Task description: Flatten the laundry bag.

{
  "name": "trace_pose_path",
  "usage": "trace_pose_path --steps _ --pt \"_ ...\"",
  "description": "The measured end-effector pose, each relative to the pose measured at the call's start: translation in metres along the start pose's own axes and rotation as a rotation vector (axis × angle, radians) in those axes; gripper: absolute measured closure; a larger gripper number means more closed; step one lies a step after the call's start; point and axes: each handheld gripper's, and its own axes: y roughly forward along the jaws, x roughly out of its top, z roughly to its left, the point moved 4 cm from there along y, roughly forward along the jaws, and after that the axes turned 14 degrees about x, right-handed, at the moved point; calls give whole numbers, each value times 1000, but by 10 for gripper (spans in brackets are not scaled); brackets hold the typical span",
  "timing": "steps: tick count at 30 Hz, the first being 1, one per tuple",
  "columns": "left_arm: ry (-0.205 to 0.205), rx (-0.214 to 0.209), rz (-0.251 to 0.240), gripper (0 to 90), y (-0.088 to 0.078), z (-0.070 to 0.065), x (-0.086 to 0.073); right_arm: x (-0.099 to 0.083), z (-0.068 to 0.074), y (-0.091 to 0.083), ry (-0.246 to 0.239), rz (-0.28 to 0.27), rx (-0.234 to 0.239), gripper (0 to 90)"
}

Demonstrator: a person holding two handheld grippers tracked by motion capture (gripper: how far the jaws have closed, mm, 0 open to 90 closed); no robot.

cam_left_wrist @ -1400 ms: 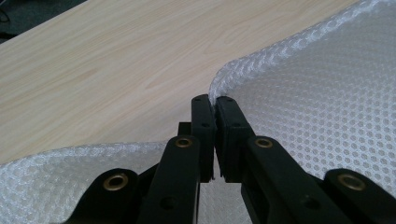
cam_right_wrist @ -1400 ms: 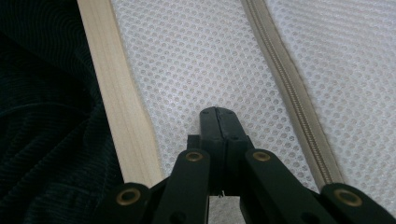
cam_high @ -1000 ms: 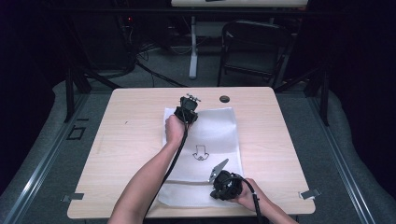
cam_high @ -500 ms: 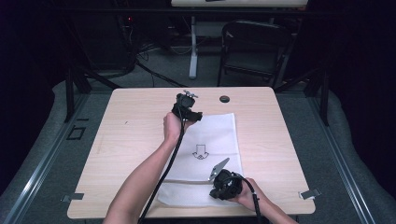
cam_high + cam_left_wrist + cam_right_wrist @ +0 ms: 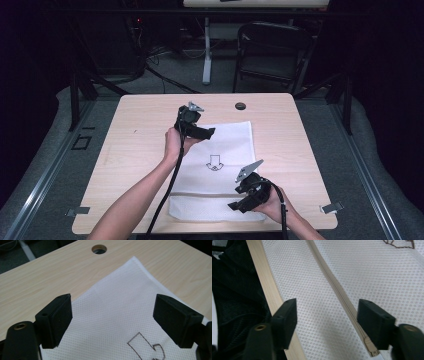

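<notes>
1. Since a second ago your left gripper has swung off the far left corner of the bag and now points right across its far edge; your right gripper has stayed at the near end.
2. The table carries a white mesh bag lying flat along the middle, with an arrow mark drawn on it and a zipper running across near your edge.
3. It looks light, soft and floppy; expect it to sag and slide on the smooth wood rather than hold shape; take it by a corner or by the firmer zipper seam, not the middle.
4. Your left gripper's jaws stand wide apart over the far corner, holding nothing.
5. Your right gripper is also spread wide, straddling the zipper, gripping nothing.
</notes>
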Motion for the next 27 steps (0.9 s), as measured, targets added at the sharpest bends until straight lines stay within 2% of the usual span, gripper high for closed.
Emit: trace_pose_path --steps 1,3,4,6,9,14,15,18,21,24,27 --pt "8 -9 -2 161 -3 -2 -4 0 -1 -2 4 -3 -5 287" --pt "14 -29 -14 156 -9 -6 -10 -1 -3 -5 14 -19 -13 187" --pt "21 -37 -13 151 -12 -7 -13 -1 -4 -8 19 -3 -26 172" --pt "29 -55 -18 145 -17 -10 -18 -1 -6 -12 35 -27 -20 147" --pt "46 -72 -23 130 -25 -15 -27 -1 -9 -18 39 -34 -33 124" --pt "69 -87 -27 104 -36 -20 -36 -6 -15 -29 45 -20 -67 65" --pt "65 -94 -29 101 -39 -22 -38 -6 -15 -31 51 -27 -73 65" --pt "85 -114 -21 97 -46 -25 -47 -8 -18 -42 54 -52 -99 68" --pt "104 -114 -25 94 -52 -27 -56 -13 -21 -49 62 -32 -122 70" --pt "104 -128 -27 96 -54 -29 -66 -16 -23 -54 70 -36 -141 76" --pt "116 -124 -11 101 -52 -31 -73 -19 -26 -56 89 -38 -156 83"
